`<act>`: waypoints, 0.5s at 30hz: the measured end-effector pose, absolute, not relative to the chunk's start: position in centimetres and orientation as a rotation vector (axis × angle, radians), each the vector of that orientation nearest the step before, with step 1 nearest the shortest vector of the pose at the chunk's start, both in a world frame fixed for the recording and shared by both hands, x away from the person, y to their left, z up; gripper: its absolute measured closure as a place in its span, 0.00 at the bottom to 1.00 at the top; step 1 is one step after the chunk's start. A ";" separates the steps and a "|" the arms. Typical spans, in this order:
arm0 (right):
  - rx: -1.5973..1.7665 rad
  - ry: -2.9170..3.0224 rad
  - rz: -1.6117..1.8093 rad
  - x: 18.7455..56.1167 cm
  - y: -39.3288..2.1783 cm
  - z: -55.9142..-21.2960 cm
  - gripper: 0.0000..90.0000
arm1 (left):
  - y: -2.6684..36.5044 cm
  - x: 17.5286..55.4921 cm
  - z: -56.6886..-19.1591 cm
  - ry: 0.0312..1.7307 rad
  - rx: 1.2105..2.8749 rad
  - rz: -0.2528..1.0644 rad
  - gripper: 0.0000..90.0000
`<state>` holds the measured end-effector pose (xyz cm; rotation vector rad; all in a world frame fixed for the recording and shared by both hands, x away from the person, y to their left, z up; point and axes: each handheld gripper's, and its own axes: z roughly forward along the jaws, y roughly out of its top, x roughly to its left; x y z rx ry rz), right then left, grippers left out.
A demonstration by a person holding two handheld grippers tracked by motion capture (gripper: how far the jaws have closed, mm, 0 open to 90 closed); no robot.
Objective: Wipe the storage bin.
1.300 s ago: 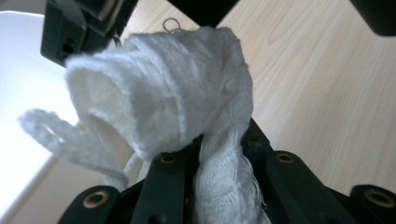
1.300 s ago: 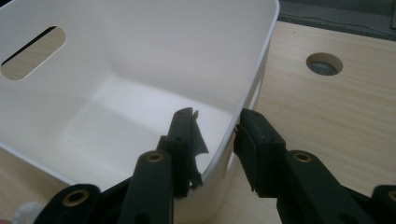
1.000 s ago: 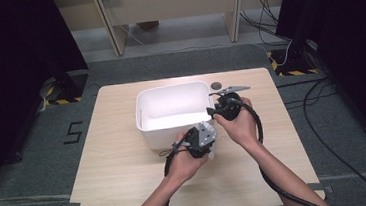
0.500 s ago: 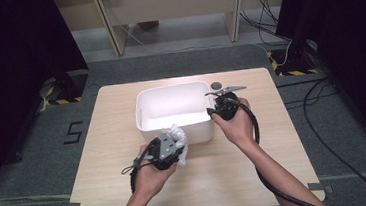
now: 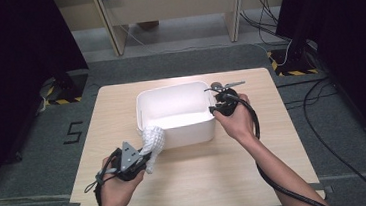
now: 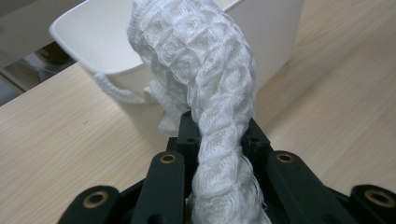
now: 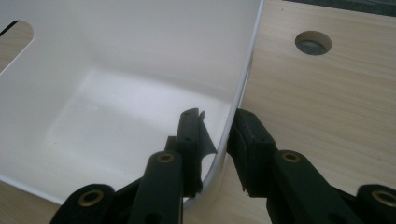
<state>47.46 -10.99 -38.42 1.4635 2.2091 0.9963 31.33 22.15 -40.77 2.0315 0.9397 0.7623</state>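
A white waffle-weave cloth (image 5: 153,138) hangs bunched from my left gripper (image 5: 148,158) at the front left corner of the white plastic bin (image 5: 188,132). In the left gripper view the left gripper (image 6: 219,126) is shut on the cloth (image 6: 196,60), which rises in front of the bin (image 6: 280,28). My right gripper (image 5: 214,109) is at the bin's right wall. The right gripper (image 7: 217,126) straddles that wall (image 7: 140,46), one jaw inside and one outside. Its jaws have just been closing, and a small gap still shows at the inner jaw.
The bin stands mid-table on a light wooden table (image 5: 202,176). A round hole (image 7: 313,43) is in the tabletop just beyond the bin's right end. Cables trail from both grippers. Dark floor and cabinet legs lie beyond the table.
My left gripper has carried the cloth leftward and toward the person, from the bin's front right to its front left corner. The right hand has stayed at the bin's right wall.
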 end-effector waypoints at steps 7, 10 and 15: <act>1.455 2.203 0.937 48.2 -12.1 -38.2 0.94 | 25.5 29.9 -40.6 1.020 2.005 0.823 0.83; 1.450 2.197 0.905 48.7 -12.8 -38.1 0.96 | 26.9 29.7 -40.4 1.067 1.985 0.852 0.83; 1.465 2.157 0.891 49.4 -13.9 -38.1 0.88 | 29.0 30.5 -40.4 1.163 1.950 0.885 0.83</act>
